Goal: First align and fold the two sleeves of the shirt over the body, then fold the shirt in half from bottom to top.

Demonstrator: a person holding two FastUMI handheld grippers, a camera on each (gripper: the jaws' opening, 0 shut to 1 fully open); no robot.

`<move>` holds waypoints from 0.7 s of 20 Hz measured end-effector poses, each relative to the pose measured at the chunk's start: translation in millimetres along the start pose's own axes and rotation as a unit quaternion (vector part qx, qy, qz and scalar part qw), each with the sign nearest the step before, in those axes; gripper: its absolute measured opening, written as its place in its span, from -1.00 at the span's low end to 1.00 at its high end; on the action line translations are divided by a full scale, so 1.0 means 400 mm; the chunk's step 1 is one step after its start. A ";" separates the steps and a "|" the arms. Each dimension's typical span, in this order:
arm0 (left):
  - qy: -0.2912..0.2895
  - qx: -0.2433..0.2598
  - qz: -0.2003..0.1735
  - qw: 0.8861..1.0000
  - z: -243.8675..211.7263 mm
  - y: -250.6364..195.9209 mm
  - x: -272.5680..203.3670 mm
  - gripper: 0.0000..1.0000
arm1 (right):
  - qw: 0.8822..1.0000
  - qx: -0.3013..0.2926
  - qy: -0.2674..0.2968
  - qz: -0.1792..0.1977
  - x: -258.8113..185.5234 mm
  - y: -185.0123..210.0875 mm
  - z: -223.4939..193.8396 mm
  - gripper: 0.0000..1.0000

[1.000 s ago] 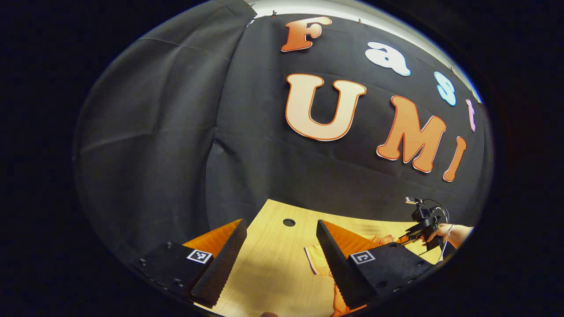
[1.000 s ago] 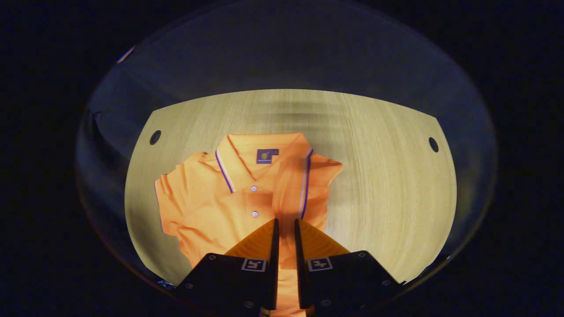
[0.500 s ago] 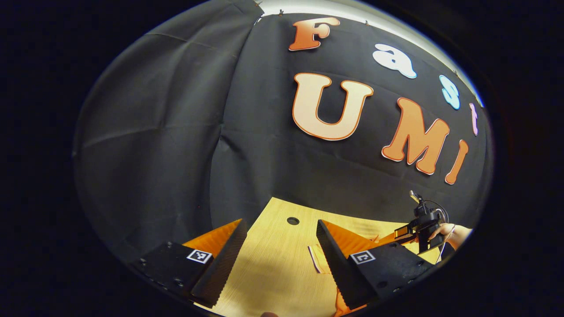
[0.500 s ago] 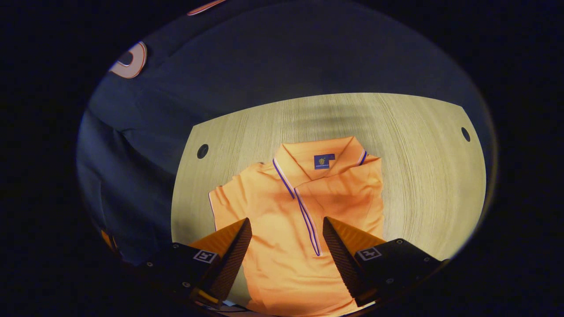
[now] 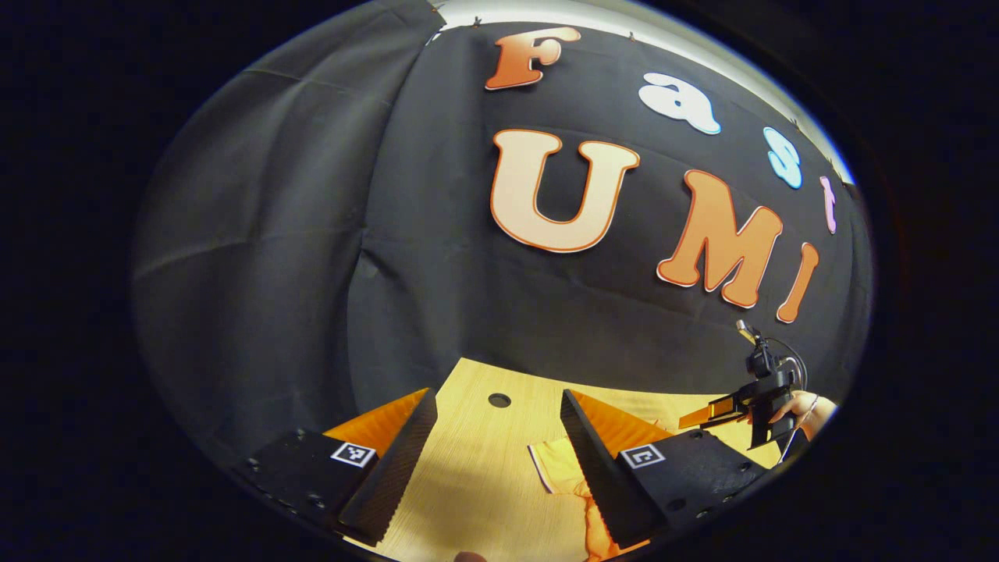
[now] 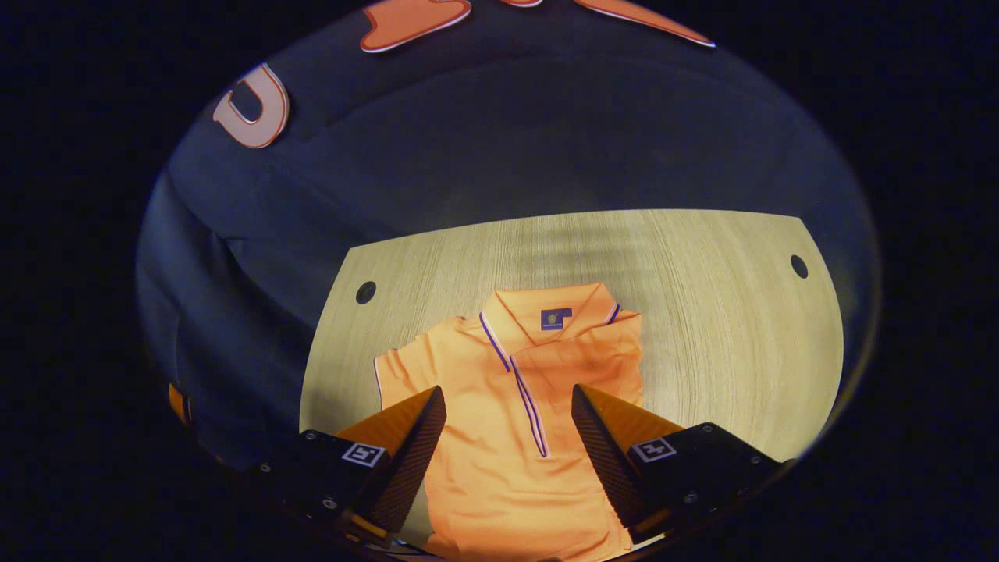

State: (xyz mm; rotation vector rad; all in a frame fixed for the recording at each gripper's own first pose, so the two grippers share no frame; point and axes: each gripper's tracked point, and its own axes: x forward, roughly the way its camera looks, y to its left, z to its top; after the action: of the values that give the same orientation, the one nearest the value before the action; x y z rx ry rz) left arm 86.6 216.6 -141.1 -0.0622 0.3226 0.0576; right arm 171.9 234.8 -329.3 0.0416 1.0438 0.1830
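Gaping empty: right claw (image 6: 507,406), left claw (image 5: 495,421); shirt (image 6: 515,421) hem cut off

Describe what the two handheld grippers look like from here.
Both the left gripper and the right gripper have black blocky bodies with visible screws, two wedge-shaped fingers with ribbed inner faces, and a small square black-and-white marker on each finger base. Seen farther off, the right gripper trails a thin black cable.

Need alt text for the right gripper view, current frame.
An orange polo shirt lies collar-up on a pale wood table, one sleeve folded over the body, the other sleeve spread out. The right gripper hangs open above it, fingers apart.
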 end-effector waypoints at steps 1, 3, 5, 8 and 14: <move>0.000 0.001 -0.007 1.000 0.005 -0.015 0.012 0.96 | 1.000 -0.009 -0.015 -0.009 -0.021 -0.011 0.012 0.98; 0.009 0.000 -0.017 1.000 0.007 -0.041 0.033 0.96 | 0.998 -0.030 -0.046 -0.032 -0.056 -0.035 0.038 0.97; 0.012 -0.012 -0.028 0.999 0.022 -0.065 0.056 0.96 | 0.995 -0.042 -0.076 -0.045 -0.104 -0.053 0.061 0.97; 0.021 -0.011 -0.026 0.999 0.033 -0.080 0.097 0.96 | 0.988 -0.056 -0.126 -0.064 -0.184 -0.082 0.100 0.97; 0.089 0.014 -0.038 0.995 -0.056 -0.156 0.219 0.95 | 0.980 -0.058 -0.183 -0.054 -0.325 -0.094 0.107 0.98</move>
State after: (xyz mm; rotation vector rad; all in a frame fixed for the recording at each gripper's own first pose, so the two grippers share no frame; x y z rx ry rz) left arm 166.6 157.0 -186.8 -0.0520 0.4997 -0.0280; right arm 150.3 177.8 -201.2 -0.0842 0.6638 0.1306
